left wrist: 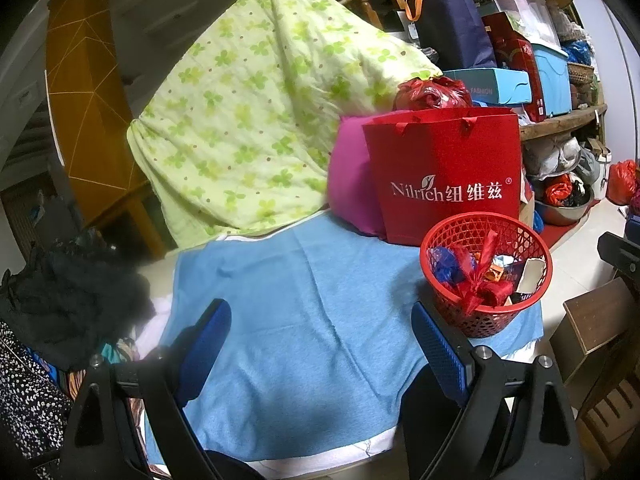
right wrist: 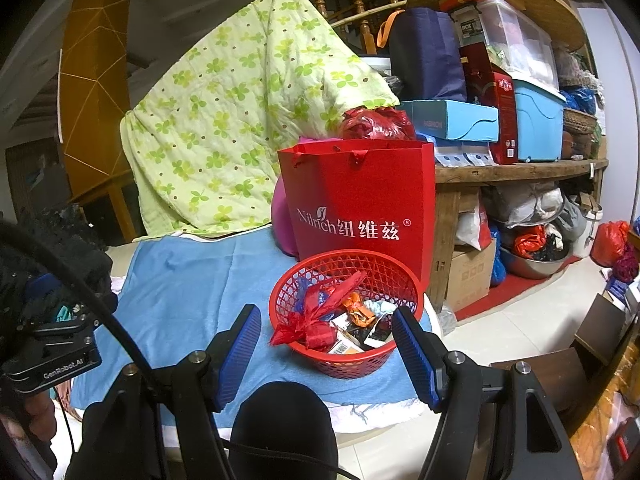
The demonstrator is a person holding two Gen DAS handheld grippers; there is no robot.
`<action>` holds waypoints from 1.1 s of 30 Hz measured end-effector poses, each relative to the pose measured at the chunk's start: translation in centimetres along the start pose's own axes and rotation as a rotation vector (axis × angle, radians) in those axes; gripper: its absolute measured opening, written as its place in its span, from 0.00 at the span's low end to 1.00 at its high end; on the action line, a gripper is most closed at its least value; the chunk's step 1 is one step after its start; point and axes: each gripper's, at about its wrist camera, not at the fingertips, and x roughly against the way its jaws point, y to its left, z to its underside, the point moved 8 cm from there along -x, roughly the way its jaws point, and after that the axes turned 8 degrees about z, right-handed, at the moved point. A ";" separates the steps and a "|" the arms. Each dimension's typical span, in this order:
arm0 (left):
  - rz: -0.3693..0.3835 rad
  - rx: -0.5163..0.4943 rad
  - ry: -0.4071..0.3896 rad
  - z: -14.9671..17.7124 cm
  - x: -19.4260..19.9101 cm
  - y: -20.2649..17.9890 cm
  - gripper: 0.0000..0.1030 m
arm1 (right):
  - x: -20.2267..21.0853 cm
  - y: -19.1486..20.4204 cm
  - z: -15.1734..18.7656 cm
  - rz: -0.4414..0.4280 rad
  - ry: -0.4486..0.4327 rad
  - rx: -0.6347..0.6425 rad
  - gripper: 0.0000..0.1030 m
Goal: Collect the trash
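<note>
Red basket [right wrist: 346, 312] of trash sat on blue towel [right wrist: 192, 280], dead ahead of my right gripper [right wrist: 324, 350], off to right of my left gripper [left wrist: 320, 356]. Both jaws apart, empty. Right hand nearer.

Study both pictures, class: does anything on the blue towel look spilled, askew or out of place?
Nothing spilled. The red basket stands upright on the blue towel, scraps inside; only a red ribbon droops over its rim. The red paper bag stands upright behind.
</note>
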 end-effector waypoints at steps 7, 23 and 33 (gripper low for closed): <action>-0.005 0.008 0.001 0.1 -0.1 0.2 0.89 | 0.0 0.0 0.0 -0.003 -0.001 -0.002 0.69; -0.005 0.009 0.010 0.3 -0.4 0.0 0.89 | -0.3 -0.2 0.0 -0.004 0.006 -0.004 0.69; -0.005 0.010 0.011 0.4 -0.4 0.0 0.89 | -0.3 0.1 0.1 -0.011 0.006 0.013 0.70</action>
